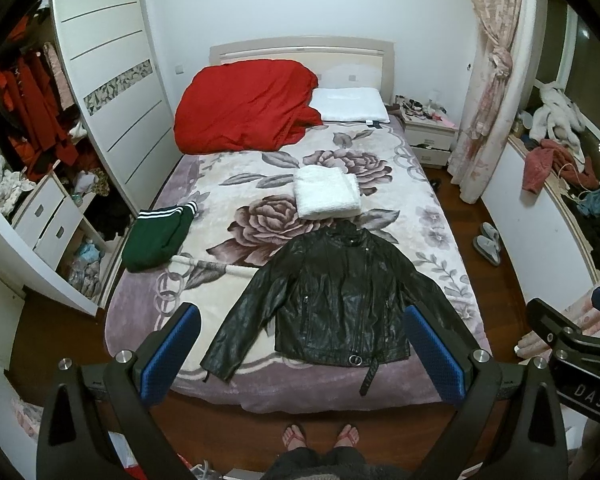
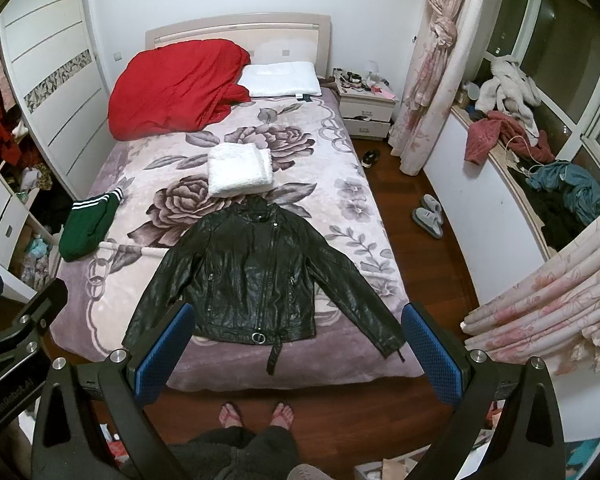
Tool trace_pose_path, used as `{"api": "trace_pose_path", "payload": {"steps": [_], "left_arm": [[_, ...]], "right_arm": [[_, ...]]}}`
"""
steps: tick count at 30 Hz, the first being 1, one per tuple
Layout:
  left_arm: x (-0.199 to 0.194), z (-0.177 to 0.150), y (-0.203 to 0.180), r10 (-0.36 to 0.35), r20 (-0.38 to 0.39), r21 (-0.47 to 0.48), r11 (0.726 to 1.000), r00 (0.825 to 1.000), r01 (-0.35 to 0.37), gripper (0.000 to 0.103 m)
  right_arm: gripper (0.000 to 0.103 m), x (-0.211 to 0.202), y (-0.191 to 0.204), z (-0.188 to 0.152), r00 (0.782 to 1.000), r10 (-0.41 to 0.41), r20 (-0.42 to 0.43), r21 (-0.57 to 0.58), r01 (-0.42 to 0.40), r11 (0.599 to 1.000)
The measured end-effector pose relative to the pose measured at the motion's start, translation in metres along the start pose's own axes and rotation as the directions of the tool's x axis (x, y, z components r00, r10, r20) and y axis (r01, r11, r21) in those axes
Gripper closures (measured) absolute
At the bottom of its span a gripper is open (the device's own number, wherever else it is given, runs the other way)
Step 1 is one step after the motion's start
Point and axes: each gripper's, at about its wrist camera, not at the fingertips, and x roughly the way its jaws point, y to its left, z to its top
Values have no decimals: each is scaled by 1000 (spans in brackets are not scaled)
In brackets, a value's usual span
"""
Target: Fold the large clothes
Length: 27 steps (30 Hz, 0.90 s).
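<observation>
A black leather jacket lies flat, front up, sleeves spread, on the near end of the bed; it also shows in the right wrist view. My left gripper is open and empty, held high above the foot of the bed. My right gripper is also open and empty, beside the left one, also high above the jacket. A folded white garment lies just beyond the jacket's collar. A folded green garment with white stripes lies at the bed's left edge.
A red duvet and white pillow lie at the headboard. An open wardrobe stands left, a nightstand and curtain right. Slippers sit on the wooden floor. Clothes pile on the window ledge. The person's feet stand at the bed's foot.
</observation>
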Motion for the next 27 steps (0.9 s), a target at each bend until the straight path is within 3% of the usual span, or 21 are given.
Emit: {"api": "trace_pose_path", "payload": {"steps": [6,9,12,15,16,18,20,25,27], "left_arm": [[24,27,4,2,5,24,1000,1000,-2,0],[59,33,10,36,35,21,999,999,-37,0],[116,35,11,110,41,41,993,993,-111,0],[184,28,6,168,-22,60,984,986,-166,0],[200,26,4,173,-45,62,983,984,-170,0],[246,18,-2,187,-107,60,982,977,-181,0],[283,9,-9,202,-143,56,979,969,-195,0],[383,-17,-45,269,-235,116,962,934,-248,0],[421,-29,-60,291,-250,152,954,923,-259,0]], "right_arm": [[0,7,3,7,1000,-9,-12,19,9,1000],[0,31,-2,12,999,45,-12,81,-44,996],[0,83,-14,10,995,90,-40,166,-83,983],[1,164,-53,-6,986,89,-144,331,-37,943],[7,187,-66,-14,982,91,-166,381,-21,924],[23,242,-101,-37,966,123,-226,496,5,868],[24,304,-138,-70,943,186,-276,617,25,786],[23,449,-219,-168,908,311,-281,852,87,517],[23,509,-248,-212,896,356,-264,918,119,379]]}}
